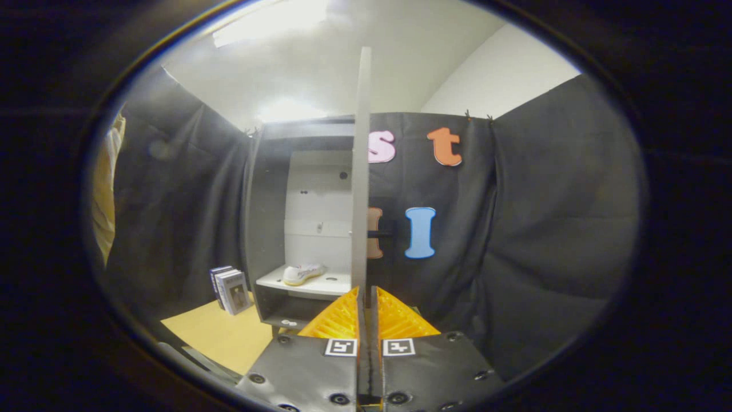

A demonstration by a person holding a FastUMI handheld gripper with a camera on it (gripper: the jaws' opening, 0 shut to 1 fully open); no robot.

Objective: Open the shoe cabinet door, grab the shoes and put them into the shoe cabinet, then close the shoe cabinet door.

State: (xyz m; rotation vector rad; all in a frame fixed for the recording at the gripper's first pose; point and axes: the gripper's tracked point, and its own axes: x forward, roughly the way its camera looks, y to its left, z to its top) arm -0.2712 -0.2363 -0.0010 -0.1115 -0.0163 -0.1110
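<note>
Your gripper (pixel 366 303) sits at the bottom centre of the frame with its 2 fingers (pixel 342 320) nearly together, leaving only a thin slit between them. The edge of the cabinet door (pixel 361 171) stands upright in that slit, seen edge-on, and both fingers look pressed against it. The door runs from the fingers up through the middle of the frame.

Left of the door, the shoe cabinet (pixel 269 229) stands open, and you can see its pale back panel and 1 white shelf (pixel 306 283). A white shoe (pixel 303 273) lies on that shelf, beyond your fingers and slightly left. In the lower left, a stack of books (pixel 230 289) stands upright on the yellow tabletop (pixel 220 335), just beside the cabinet's left wall.
</note>
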